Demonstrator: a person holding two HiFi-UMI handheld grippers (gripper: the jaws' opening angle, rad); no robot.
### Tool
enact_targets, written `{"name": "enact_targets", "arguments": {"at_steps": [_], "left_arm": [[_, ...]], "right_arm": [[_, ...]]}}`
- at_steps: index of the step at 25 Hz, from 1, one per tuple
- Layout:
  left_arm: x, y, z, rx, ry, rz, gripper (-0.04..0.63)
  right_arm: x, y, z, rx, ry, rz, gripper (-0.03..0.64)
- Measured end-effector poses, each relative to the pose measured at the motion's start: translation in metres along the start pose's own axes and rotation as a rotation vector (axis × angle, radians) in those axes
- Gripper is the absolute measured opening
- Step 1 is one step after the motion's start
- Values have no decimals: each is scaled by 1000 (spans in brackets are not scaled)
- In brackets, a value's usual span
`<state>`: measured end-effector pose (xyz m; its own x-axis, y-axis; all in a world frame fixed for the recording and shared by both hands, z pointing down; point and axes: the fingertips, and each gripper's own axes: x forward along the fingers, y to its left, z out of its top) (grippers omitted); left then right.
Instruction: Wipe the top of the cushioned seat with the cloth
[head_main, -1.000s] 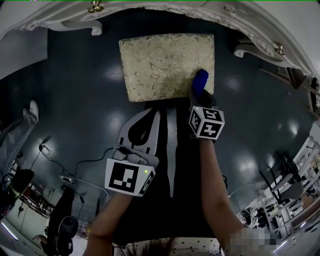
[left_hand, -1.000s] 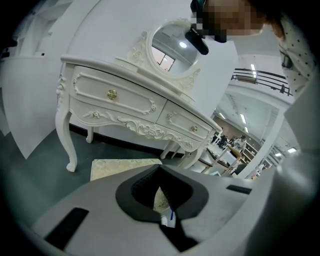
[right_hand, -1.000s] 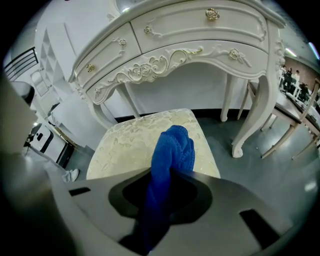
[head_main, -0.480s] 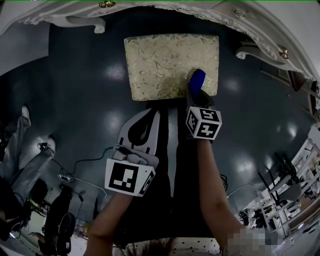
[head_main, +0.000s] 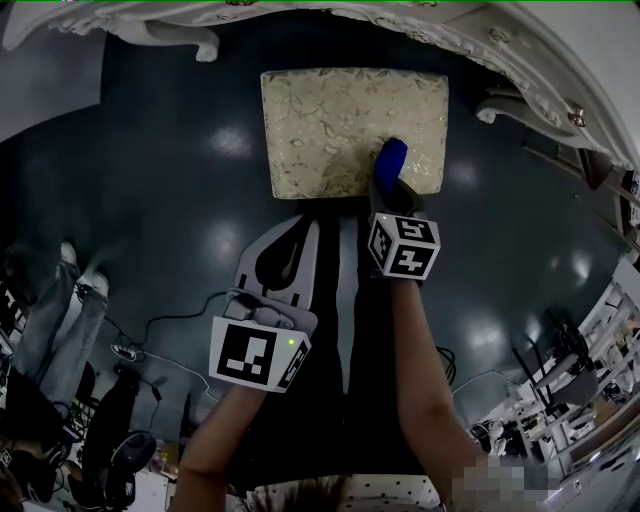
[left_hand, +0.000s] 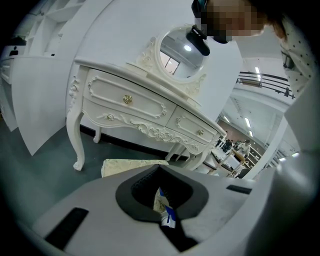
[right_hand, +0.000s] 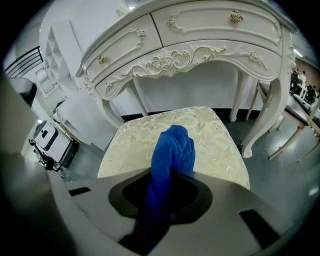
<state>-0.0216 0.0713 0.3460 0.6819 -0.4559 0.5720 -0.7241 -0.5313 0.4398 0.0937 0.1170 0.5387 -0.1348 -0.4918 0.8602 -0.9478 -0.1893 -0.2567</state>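
Blue cloth on the cushioned seat, upper centre of the head view.
The right gripper (head_main: 384, 196) fingers clench the cloth (head_main: 393, 160), pressed on the cushioned seat (head_main: 330, 120) near its right front corner; the left gripper (head_main: 300, 242) fingers are closed, empty, lower left.

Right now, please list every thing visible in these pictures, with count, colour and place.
cushioned seat: one, cream patterned, on the floor before the dressing table
cloth: one, blue, held by the right gripper, over the seat's near right part
dressing table: one, white, gold knobs, behind the seat
mirror: one, white frame, on the dressing table
floor: one, dark grey
cables: several, dark, floor at left
left gripper: one, grey, jaws together, empty, short of the seat
right gripper: one, grey, jaws shut on the cloth
arms: two, bare, bottom of head view
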Motion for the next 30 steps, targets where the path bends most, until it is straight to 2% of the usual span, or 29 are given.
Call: {"name": "enact_targets", "arguments": {"at_steps": [30], "left_arm": [[-38,45,-2,-83,-68,99,-3]], "right_arm": [[22,84,-3,-90,38,98,89]]}}
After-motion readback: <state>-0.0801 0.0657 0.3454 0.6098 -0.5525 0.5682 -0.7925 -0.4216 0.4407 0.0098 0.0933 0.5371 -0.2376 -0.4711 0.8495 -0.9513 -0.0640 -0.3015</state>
